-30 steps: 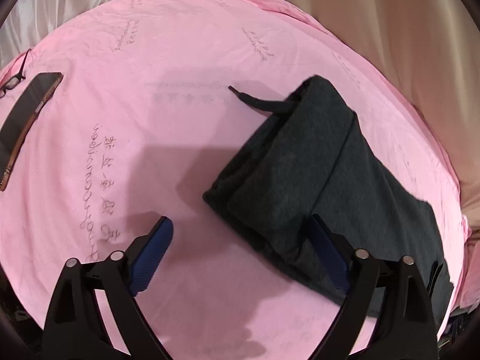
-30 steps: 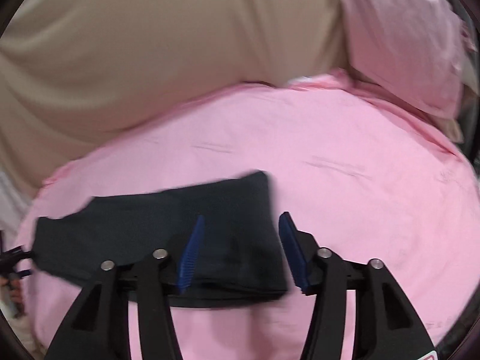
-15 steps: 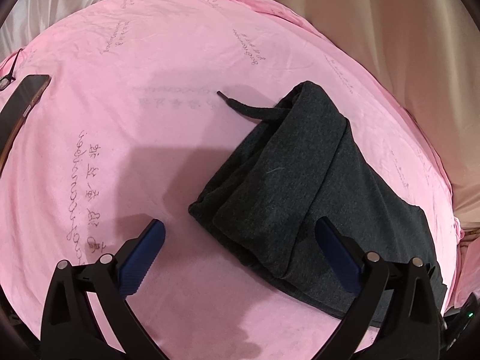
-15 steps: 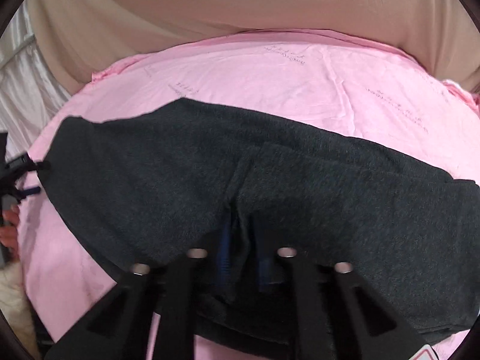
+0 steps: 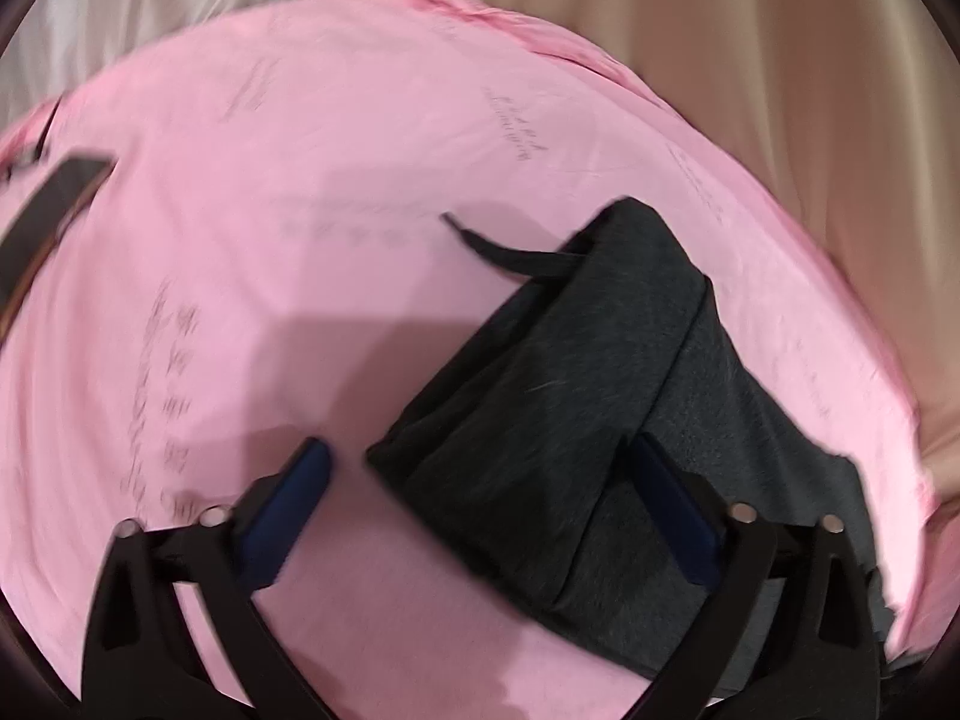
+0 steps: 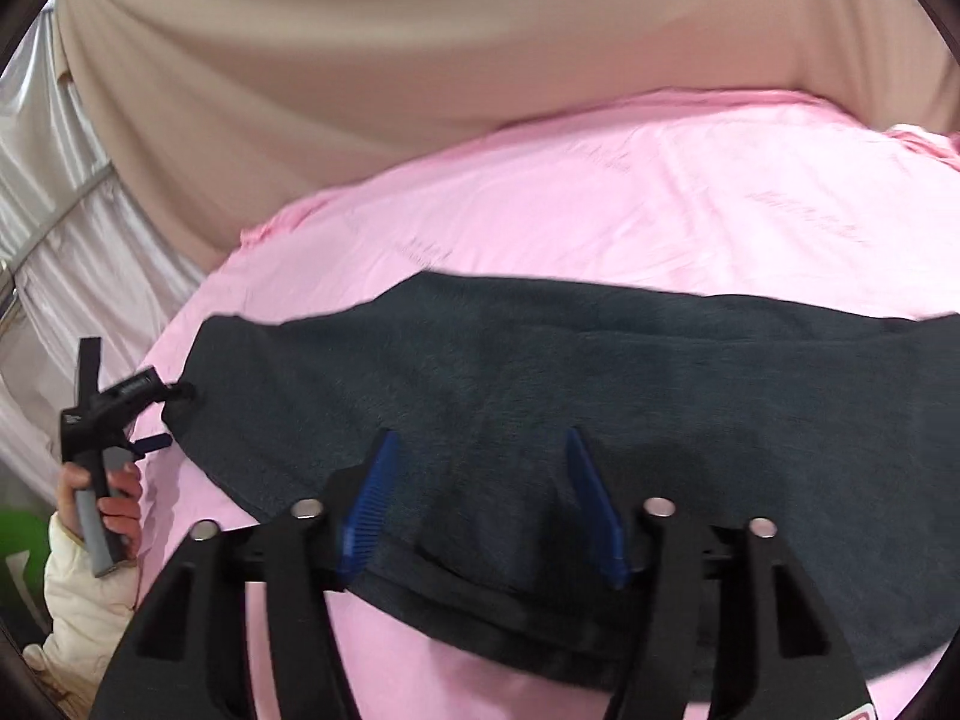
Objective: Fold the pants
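Observation:
Dark grey pants [image 5: 576, 420] lie folded on the pink bedsheet [image 5: 300, 180], with a black drawstring [image 5: 504, 255] sticking out at the waist end. My left gripper [image 5: 480, 468] is open, just above the fold's near corner, its right finger over the cloth. In the right wrist view the pants [image 6: 600, 384] stretch across the sheet. My right gripper [image 6: 480, 462] is open right above them, holding nothing. The left gripper [image 6: 114, 414] shows at the pants' left end, held by a hand.
A dark flat phone-like object [image 5: 48, 222] and glasses lie at the sheet's left edge. A beige curtain [image 6: 420, 60] hangs behind the bed, with silver fabric [image 6: 54, 240] at the left. The bed's edge runs close below the pants.
My right gripper was shut on a pinch of the pants half a second ago and has opened and let go. My left gripper has stayed open and shifted slightly closer to the fold.

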The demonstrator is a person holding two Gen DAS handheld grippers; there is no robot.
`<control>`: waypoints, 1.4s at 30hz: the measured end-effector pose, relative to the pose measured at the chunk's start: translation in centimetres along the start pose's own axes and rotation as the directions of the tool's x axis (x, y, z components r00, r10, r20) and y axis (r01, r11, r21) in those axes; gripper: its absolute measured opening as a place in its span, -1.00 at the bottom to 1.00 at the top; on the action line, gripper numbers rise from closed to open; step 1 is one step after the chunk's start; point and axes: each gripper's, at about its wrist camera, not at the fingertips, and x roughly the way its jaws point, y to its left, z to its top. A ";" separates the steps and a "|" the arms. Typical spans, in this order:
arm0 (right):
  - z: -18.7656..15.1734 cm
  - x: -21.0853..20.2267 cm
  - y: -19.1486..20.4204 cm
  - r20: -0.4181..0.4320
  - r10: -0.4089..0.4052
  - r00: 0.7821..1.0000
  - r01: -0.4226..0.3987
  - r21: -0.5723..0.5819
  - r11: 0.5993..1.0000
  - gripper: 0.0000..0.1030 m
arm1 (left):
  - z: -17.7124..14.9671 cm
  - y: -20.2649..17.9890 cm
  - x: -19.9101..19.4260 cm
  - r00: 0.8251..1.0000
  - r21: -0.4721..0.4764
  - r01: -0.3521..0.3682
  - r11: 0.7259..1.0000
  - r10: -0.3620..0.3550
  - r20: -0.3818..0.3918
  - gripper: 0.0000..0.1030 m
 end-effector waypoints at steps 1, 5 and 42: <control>0.0 -0.4 -0.2 0.004 -0.008 1.000 0.008 0.017 1.000 0.30 | 0.0 -0.6 -0.1 0.999 0.026 -0.032 0.999 0.031 0.012 -0.01; -0.3 -2.3 -3.2 0.039 -0.025 0.999 0.020 0.112 0.994 0.30 | 0.7 -3.2 -2.7 0.998 0.064 -0.021 0.998 0.018 0.060 -0.65; 2.0 3.8 2.3 -0.175 0.218 0.960 -0.214 0.040 0.976 -0.68 | -6.4 -8.5 -8.4 0.992 0.218 0.119 0.969 -0.126 0.017 0.76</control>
